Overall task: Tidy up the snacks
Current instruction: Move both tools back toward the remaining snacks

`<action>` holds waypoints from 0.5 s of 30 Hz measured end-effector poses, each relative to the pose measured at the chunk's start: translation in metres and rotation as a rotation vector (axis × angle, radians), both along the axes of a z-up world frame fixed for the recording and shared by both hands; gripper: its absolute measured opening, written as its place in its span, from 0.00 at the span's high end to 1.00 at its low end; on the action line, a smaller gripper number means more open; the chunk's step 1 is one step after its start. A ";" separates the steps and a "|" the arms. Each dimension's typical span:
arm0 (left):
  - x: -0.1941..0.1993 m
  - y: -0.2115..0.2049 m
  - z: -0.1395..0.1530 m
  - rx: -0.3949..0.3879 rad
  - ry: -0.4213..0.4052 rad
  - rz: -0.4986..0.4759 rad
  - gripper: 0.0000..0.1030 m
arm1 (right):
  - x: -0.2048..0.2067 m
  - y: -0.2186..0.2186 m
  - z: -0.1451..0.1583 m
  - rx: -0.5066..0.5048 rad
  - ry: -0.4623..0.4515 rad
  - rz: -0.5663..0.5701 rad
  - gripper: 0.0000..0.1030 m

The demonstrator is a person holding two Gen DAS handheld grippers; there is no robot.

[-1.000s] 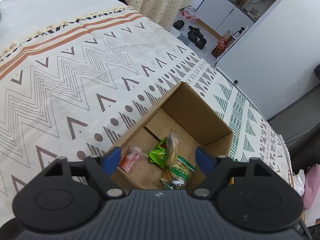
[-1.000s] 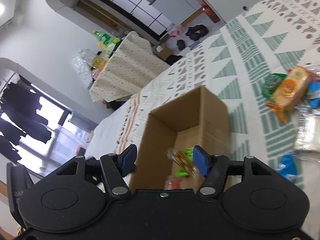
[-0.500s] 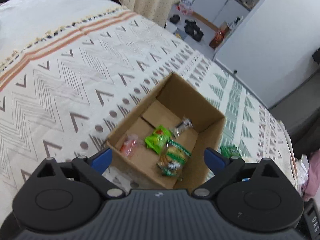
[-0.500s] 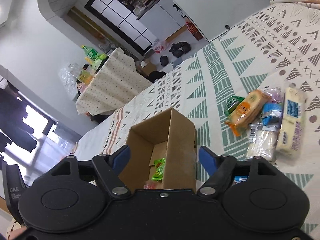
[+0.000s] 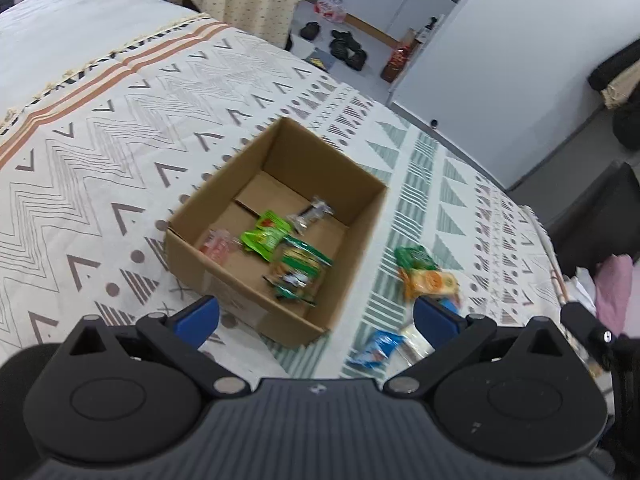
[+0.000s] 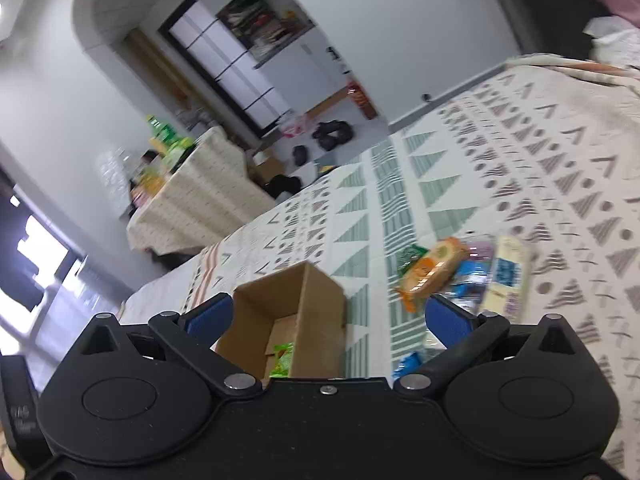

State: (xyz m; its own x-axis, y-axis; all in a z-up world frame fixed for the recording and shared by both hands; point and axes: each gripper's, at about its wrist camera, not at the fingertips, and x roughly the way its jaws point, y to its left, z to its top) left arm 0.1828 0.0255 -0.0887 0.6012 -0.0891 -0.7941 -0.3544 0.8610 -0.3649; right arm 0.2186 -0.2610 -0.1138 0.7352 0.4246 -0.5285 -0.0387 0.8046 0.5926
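An open cardboard box (image 5: 362, 240) stands on the patterned bedspread; it also shows in the right wrist view (image 6: 320, 304). Inside lie a green snack bag (image 5: 266, 236), a green-and-orange packet (image 5: 298, 270), a pink packet (image 5: 218, 244) and a small silver-wrapped one (image 5: 312, 214). Right of the box lies a pile of loose snacks: an orange cracker pack (image 6: 434, 270), a green packet (image 5: 414, 256), blue packets (image 5: 376, 352) and a pale long pack (image 6: 506, 276). My left gripper (image 5: 316, 320) is open and empty above the box's near corner. My right gripper (image 6: 328, 318) is open and empty, above and behind the box.
The bedspread (image 5: 100, 140) stretches to the left of the box. Beyond the bed's far edge are a cloth-covered table (image 6: 192, 208), shoes on the floor (image 5: 348, 46) and a white wall (image 5: 500, 60). Pink cloth (image 5: 612, 288) lies at the far right.
Both grippers opened wider and pulled back from the box. A green-and-orange packet dropped into the box and now lies on its floor. The snack pile came into view.
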 end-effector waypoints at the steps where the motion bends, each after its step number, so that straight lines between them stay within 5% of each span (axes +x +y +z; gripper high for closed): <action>1: -0.003 -0.003 0.002 0.004 -0.005 -0.011 0.00 | -0.002 -0.004 0.003 0.000 -0.001 -0.015 0.00; 15: -0.026 -0.031 0.012 0.004 -0.041 -0.045 0.00 | -0.033 -0.047 0.026 -0.005 0.021 -0.098 0.00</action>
State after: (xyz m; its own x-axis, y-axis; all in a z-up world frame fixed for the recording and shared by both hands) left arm 0.1569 -0.0056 -0.0764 0.6290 -0.1140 -0.7690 -0.2997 0.8772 -0.3752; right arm 0.1860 -0.3076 -0.0883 0.7616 0.3489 -0.5460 0.0524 0.8067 0.5886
